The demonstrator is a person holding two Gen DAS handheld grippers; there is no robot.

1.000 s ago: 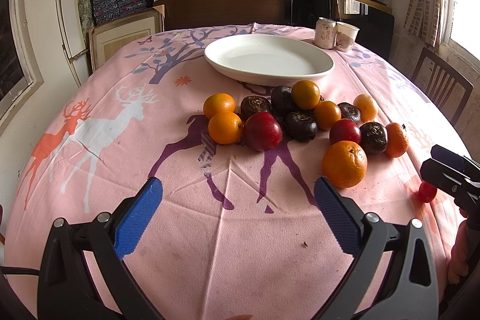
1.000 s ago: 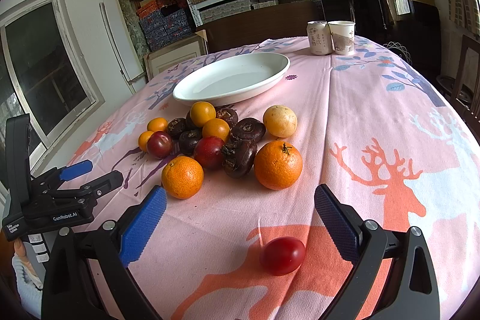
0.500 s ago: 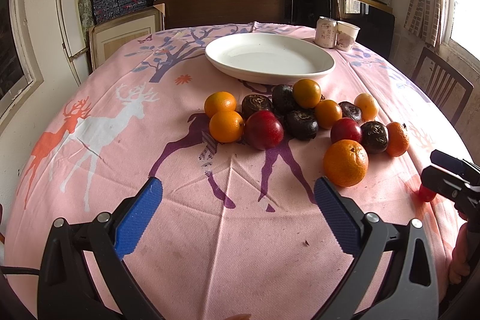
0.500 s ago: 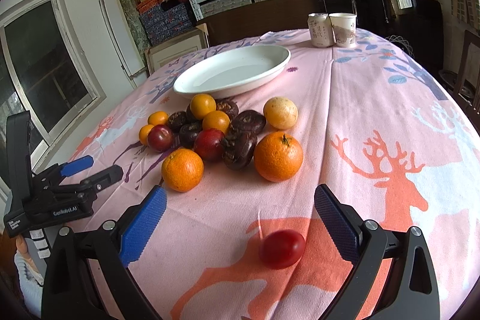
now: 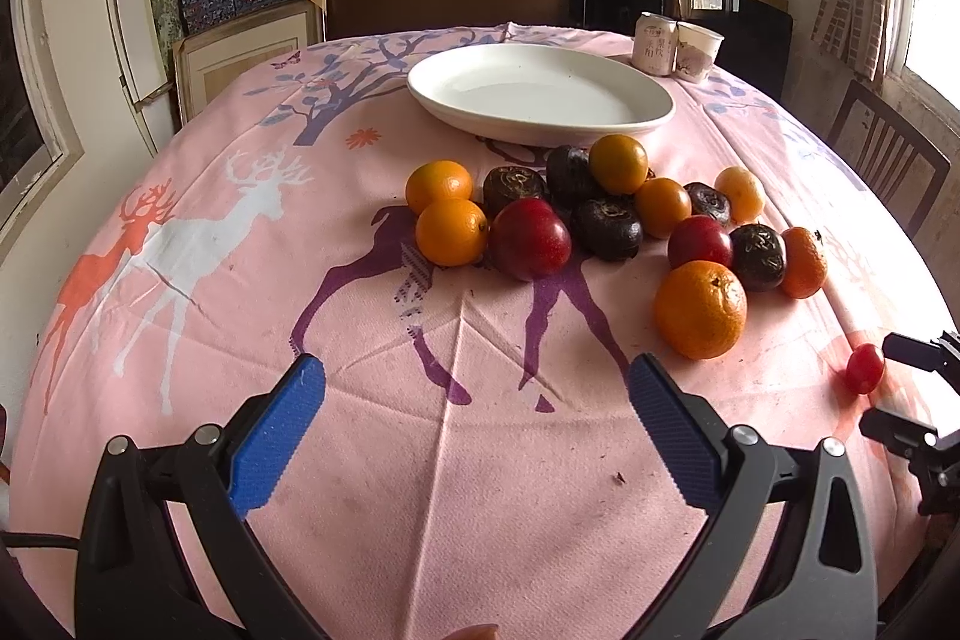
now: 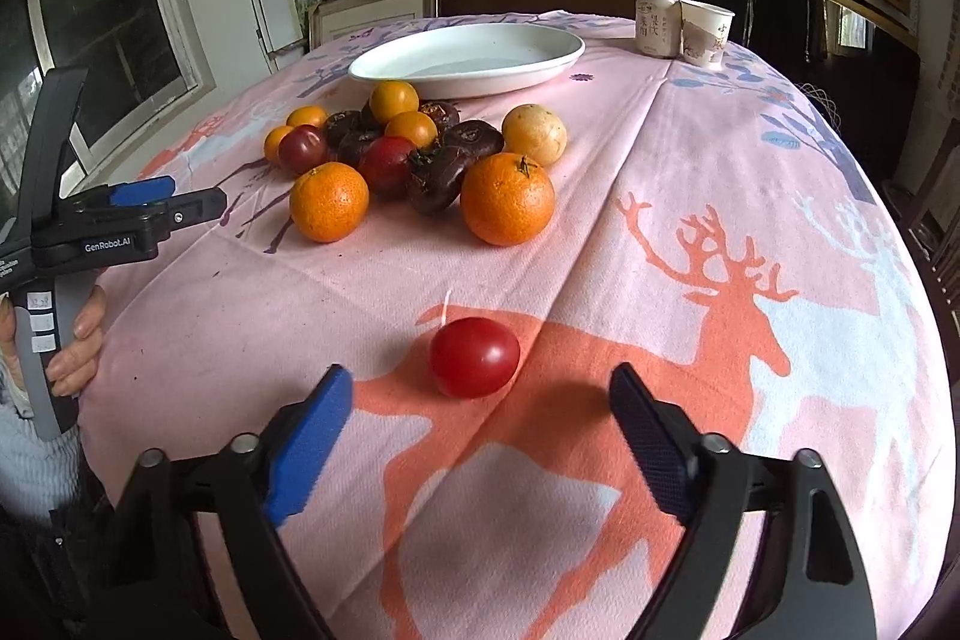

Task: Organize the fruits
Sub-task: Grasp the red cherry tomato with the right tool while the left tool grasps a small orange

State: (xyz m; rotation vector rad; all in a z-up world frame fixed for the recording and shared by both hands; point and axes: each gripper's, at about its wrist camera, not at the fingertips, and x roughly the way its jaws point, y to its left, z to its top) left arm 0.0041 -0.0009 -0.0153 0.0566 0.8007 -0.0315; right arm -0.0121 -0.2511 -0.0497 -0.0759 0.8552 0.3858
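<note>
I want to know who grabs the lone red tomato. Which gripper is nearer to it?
Right. The right gripper is open just short of the red tomato. The left gripper is open too, off to the tomato's side, facing the fruit pile.

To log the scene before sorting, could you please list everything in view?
oranges: 6, orange, in the pile
dark fruits: 5, near-black, in the pile
red fruits: 2, red, in the pile
yellow fruit: 1, pale yellow, pile's right edge
tomato: 1, red, alone, near edge
plate: 1, white, behind pile
can: 1, pale, far edge
cup: 1, white, beside can
cloth: 1, pink, over table
left gripper: 1, black-blue, open, over cloth
right gripper: 1, black-blue, open, at tomato
</note>
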